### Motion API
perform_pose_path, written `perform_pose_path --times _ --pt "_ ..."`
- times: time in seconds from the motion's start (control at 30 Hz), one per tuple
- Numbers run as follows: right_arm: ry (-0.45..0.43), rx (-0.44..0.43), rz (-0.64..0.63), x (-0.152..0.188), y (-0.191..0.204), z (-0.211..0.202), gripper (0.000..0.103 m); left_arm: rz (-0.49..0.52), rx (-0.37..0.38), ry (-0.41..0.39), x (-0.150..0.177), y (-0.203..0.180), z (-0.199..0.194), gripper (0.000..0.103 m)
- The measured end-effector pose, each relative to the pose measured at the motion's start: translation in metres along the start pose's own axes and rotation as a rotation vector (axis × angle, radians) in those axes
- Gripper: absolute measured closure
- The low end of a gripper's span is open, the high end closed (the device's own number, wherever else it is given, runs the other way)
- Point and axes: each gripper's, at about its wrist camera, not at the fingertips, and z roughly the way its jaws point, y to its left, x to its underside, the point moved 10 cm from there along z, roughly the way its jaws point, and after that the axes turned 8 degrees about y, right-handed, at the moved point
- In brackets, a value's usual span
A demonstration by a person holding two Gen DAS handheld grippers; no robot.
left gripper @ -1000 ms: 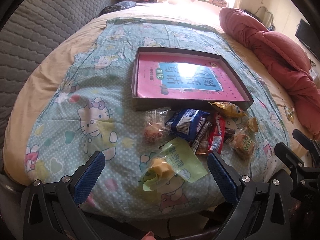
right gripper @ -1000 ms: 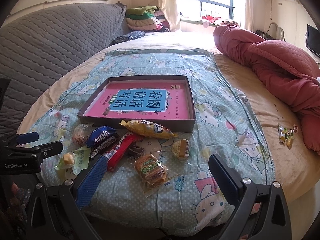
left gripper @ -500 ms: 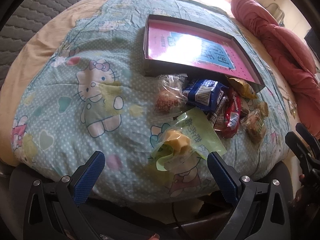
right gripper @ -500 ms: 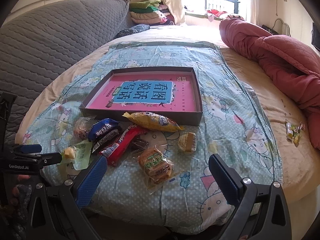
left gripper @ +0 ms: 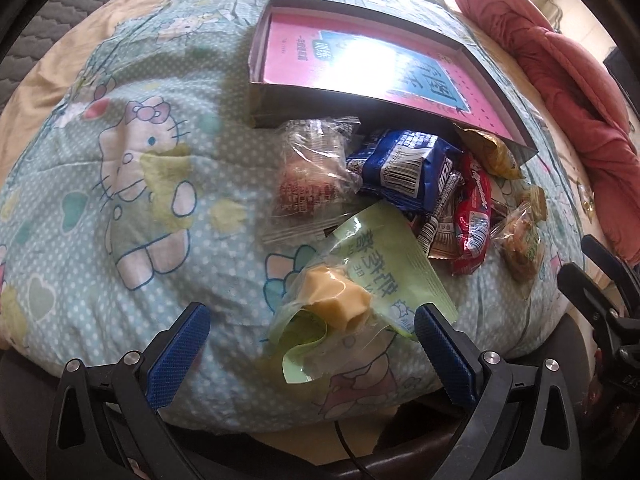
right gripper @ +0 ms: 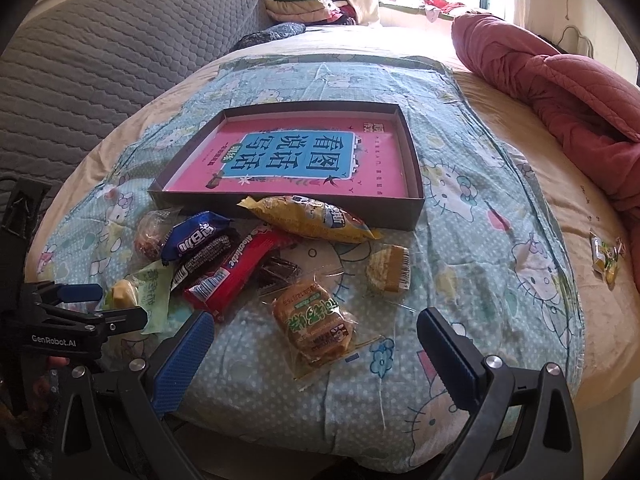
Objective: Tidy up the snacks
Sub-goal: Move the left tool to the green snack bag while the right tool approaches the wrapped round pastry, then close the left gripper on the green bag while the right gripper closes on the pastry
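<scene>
Bare blanket right of crowded snack pile.

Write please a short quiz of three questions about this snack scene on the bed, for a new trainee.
1. True or false: the shallow dark cardboard box with the pink printed bottom already holds a snack.
2. Which packet lies nearest between the fingers of the left gripper?
A. the long yellow crinkled packet
B. the pale green plastic packet with a yellow cake
C. the red foil wafer bar
3. Fill in: both the left gripper and the right gripper are ____, holding nothing.

Key: 1 false, all snacks lie on the cartoon-cat bedsheet in front of the box; 2 B; 3 open.
</scene>
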Motion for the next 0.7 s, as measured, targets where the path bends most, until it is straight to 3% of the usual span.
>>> perform_pose_path --times 0.13,0.3,0.43,0.5,0.7 --pt "0.064 -0.014 -0.02 0.004 0.003 0.018 0.001 0.015 -0.001 -0.005 0.0 -0.004 0.003 0.001" --pt "0.101 -0.009 -0.035 0.004 0.003 0.031 0.007 0.004 0.016 -0.021 -0.005 -0.001 0.003 0.016" --pt "0.14 -0.004 -0.056 0.005 0.003 0.043 0.025 0.0 0.039 -0.034 -0.01 0.0 0.002 0.033" --pt "0.149 0.005 -0.07 0.004 0.004 0.047 0.028 0.005 0.04 -0.032 -0.011 0.0 0.003 0.042" --pt "0.149 -0.013 -0.108 0.003 0.011 0.053 0.044 0.003 0.052 -0.034 -0.009 0.005 0.003 0.051"
